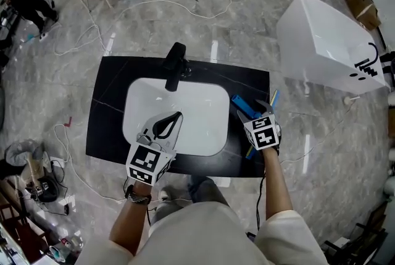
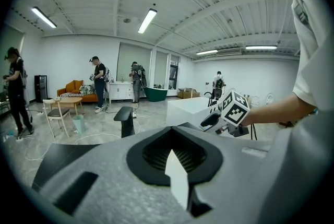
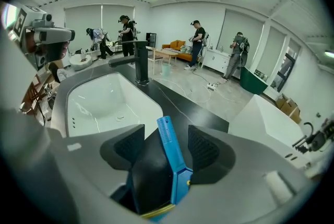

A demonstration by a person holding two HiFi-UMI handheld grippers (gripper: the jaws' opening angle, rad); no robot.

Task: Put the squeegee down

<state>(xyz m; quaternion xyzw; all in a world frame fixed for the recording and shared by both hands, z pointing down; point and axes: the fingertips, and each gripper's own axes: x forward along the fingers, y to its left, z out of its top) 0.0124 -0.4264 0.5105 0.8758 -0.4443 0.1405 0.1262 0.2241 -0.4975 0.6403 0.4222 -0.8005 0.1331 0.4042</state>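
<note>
The blue squeegee (image 3: pixel 171 157) lies on the black counter (image 1: pixel 247 84) just right of the white sink (image 1: pixel 203 134); its handle points away from me in the right gripper view. In the head view the blue squeegee (image 1: pixel 242 104) shows a yellow blade edge beside the marker cube. My right gripper (image 3: pixel 169 145) stands open around the handle, with a gap between each pad and it. In the head view the right gripper (image 1: pixel 247 114) hovers at the counter's right part. My left gripper (image 1: pixel 179 117) hangs over the sink's near left, jaws closed at the tips, holding nothing.
A black faucet (image 1: pixel 174 66) stands at the sink's far edge. A white bathtub (image 1: pixel 321 41) sits to the right on the floor. Cables (image 1: pixel 203 7) trail over the floor. Several people (image 3: pixel 197 43) stand far off near an orange sofa (image 2: pixel 73 90).
</note>
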